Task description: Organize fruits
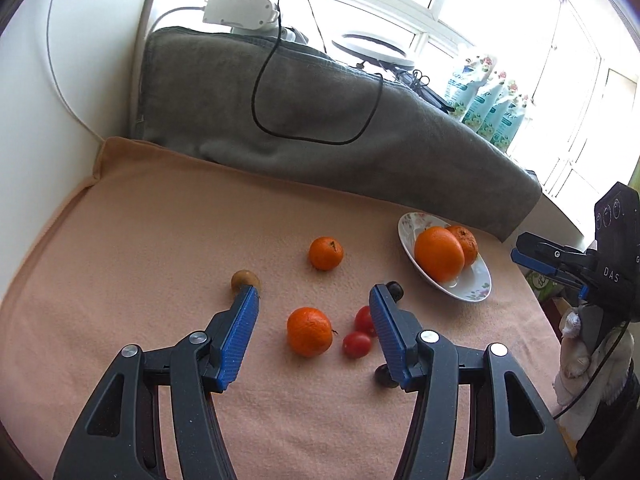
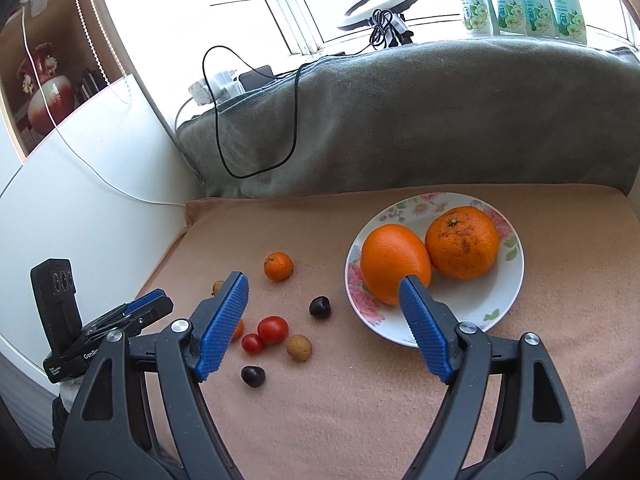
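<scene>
Peach blanket [image 1: 120, 240] covers the work surface, grey blanket [image 1: 320, 128] humped along the far edge under a bright window. Left to right on the peach cloth in the left wrist view: a small tan fruit [image 1: 243, 279] touching the tip of the left pad, a small mandarin [image 1: 326, 253] farther back, a bigger mandarin [image 1: 309, 331] near, framed by the left gripper [image 1: 316, 296], then two cherry tomatoes [image 1: 360, 334] side by side, and a dark plum [image 1: 395, 289] peeking past the right pad. Left gripper's jaws are spread, nothing pinched. Far right sits the floral plate [image 1: 474, 286] with a smooth orange [image 1: 439, 254] and a rougher one [image 1: 466, 242] behind it, touching. Right gripper [image 1: 538, 258] shows side-on at the right edge; jaw state unreadable from there. Right wrist view settles it: right gripper [image 2: 322, 284] spread wide, empty, right pad tip over the smooth orange [image 2: 394, 262]; can't tell whether it touches. This view also shows a second tan fruit [image 2: 299, 347] and a second dark plum [image 2: 253, 376] near the tomatoes [image 2: 266, 334], mostly hidden in the other view. Plate [image 2: 508, 276] sits right of the loose fruit.
</scene>
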`<state>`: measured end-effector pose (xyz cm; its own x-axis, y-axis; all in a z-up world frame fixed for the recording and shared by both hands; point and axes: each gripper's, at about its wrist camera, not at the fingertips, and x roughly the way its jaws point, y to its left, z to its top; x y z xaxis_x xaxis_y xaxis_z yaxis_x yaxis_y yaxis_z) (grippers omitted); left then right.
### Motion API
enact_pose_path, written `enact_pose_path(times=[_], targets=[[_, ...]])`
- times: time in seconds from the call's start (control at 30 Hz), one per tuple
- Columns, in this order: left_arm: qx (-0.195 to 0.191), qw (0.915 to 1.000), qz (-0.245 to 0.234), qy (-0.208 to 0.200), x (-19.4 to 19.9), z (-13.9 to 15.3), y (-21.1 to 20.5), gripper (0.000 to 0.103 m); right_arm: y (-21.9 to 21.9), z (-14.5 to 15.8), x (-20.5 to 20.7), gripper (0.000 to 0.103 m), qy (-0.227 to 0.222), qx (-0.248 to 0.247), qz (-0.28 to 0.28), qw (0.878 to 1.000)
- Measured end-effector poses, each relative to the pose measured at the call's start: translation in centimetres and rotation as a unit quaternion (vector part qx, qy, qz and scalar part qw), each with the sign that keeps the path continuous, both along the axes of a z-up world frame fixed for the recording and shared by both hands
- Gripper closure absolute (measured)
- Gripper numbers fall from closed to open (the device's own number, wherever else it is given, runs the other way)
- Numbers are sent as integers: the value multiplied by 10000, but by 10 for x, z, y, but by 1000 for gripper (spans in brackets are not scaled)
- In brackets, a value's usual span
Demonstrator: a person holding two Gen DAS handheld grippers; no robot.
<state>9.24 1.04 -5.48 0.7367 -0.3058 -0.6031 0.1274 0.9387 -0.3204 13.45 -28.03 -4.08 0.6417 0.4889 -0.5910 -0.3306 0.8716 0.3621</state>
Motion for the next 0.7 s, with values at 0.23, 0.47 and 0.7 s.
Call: enact_pose_path(times=[0.23, 0.47, 0.7], targets=[[-114, 9998, 4, 164, -4, -13, 3, 47, 13, -14, -6, 23, 241, -62, 283, 9993], [-236, 9993, -63, 300, -1, -23, 3, 47, 29, -29, -12, 24, 371, -241, 432, 9981], [-327, 9985, -117, 420, 2, -32, 2, 47, 40, -38, -10, 33, 518, -305, 555, 9966]])
